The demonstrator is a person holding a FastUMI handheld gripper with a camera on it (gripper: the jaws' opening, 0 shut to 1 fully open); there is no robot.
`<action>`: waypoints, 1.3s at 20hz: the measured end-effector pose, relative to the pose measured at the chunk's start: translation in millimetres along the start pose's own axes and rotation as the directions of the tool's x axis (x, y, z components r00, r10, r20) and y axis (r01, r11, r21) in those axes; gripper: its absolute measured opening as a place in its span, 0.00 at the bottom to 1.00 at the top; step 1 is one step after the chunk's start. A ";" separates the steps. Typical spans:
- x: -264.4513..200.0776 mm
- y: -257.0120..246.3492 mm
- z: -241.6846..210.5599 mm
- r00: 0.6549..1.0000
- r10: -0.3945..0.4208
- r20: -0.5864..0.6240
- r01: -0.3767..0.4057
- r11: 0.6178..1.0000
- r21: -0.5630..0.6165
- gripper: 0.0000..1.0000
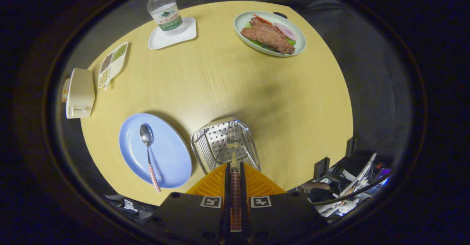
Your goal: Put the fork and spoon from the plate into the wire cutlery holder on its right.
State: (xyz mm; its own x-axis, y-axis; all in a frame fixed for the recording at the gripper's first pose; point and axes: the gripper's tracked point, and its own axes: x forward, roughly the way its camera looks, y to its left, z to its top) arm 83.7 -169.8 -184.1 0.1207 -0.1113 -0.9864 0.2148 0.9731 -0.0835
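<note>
A: Status? 
B: Your gripper [235, 171] is clamped on the fork [235, 197], poised above the cutlery holder [224, 144]. 
A: Remaining? 
B: The spoon [148, 151] lies on the plate [172, 157], untouched.

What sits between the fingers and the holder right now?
In the gripper view, the fork, checked handle clamped between the fingers, reaches forward so its metal end hangs over the holder. Nothing else lies there; the spoon stays on the plate.
</note>
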 end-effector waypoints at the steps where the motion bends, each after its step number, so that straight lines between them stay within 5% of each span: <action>1: -2.0 -0.1 -2.1 1.000 0.000 -0.005 0.000 1.000 -0.015 0.18; 9: -39.9 5.5 0.0 0.996 -0.008 0.090 0.007 1.000 0.003 0.99; 18: -105.4 75.8 -24.3 0.965 0.062 0.256 -0.071 0.997 0.027 1.00; 26: -82.0 141.4 -49.1 0.922 0.048 0.385 -0.053 0.999 0.003 0.99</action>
State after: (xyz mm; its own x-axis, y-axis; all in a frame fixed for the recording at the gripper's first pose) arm 56.6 -13.2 -122.0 0.4947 -0.1335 -0.8588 0.2113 0.9770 -0.0302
